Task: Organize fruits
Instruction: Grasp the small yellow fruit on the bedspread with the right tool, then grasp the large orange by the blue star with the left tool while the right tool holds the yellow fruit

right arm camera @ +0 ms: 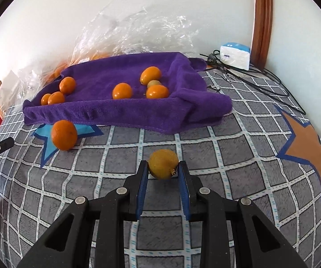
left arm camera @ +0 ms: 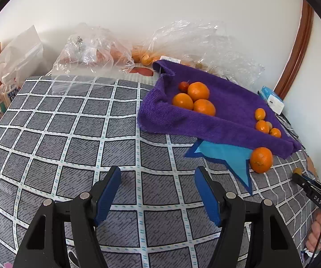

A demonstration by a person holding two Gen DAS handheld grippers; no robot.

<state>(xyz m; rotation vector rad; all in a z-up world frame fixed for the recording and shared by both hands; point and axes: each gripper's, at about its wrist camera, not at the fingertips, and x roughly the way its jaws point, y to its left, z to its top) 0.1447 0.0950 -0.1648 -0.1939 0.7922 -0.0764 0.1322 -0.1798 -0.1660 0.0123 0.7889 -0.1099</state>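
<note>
The right tongs (right arm camera: 163, 167) tilt downward over the checked bedspread (right arm camera: 205, 138), clenched on a small yellowish fruit (right arm camera: 163, 163) in front of the purple towel (right arm camera: 106, 111). The left tongs (left arm camera: 157, 176) angle down too, released, with nothing between them, left of a loose orange (left arm camera: 261, 159).

Left gripper (left arm camera: 158, 179) is showing two black plastic finger arms with triangular cut-outs, round silver screw heads at the pivots and blue ribbed pads (left arm camera: 108, 193) lining the inner faces. Right gripper (right arm camera: 163, 170) is showing the same build: black arms, silver screws, blue pads (right arm camera: 143, 186); from the left wrist view its black tip is bearing white lettering, with a thin black cable trailing past the person's hand (left arm camera: 319, 234).
</note>
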